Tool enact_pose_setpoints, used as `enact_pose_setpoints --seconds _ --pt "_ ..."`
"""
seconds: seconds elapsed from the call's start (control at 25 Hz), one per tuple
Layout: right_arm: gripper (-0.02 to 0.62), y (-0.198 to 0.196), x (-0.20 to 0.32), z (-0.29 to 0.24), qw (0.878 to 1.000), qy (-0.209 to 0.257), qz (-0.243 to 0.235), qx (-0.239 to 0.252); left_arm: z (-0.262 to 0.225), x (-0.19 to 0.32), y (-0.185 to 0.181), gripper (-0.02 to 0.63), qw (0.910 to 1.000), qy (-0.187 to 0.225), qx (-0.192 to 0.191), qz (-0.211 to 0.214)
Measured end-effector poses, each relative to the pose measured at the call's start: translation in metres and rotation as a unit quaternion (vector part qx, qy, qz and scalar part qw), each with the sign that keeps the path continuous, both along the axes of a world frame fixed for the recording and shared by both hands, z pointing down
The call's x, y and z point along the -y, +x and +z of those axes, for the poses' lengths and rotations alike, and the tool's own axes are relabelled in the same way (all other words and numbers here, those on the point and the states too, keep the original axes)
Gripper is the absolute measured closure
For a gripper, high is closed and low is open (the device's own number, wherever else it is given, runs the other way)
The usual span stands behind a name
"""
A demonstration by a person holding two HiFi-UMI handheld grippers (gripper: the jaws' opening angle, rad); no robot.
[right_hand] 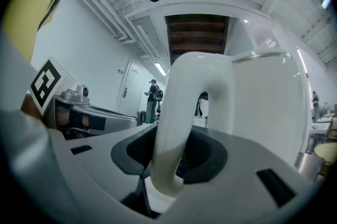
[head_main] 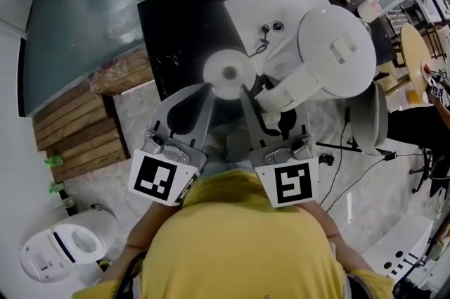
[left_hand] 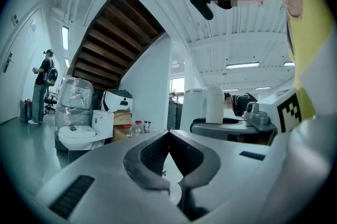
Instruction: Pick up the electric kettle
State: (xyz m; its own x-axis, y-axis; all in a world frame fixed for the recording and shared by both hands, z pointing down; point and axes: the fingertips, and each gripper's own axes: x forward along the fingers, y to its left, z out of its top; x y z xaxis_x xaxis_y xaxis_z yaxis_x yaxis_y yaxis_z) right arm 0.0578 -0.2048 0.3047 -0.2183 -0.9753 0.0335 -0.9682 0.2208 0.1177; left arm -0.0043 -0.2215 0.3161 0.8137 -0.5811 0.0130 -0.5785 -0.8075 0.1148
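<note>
Dark countertop [head_main: 176,30] fills the head view's upper middle. The electric kettle [head_main: 336,51] sits right of centre, just beyond my right gripper [head_main: 267,104] and beside its round base [head_main: 228,72].

Left gripper view: my left gripper [left_hand: 168,133] is closed on nothing, with the kettle off to the right.

Right gripper view: my jaws clamp the upright kettle handle [right_hand: 192,107].

Left gripper [left_hand: 168,132] jaws together, right gripper [right_hand: 184,134] jaws clamped, both level.
</note>
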Motion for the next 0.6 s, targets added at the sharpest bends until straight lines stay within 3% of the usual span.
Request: enact_pose_setpoints --seconds 0.6 --pt "0.454 0.044 -0.021 0.001 0.997 -0.006 0.075 0.004 -0.001 -0.014 0.023 0.598 0.9993 0.005 0.002 0.037"
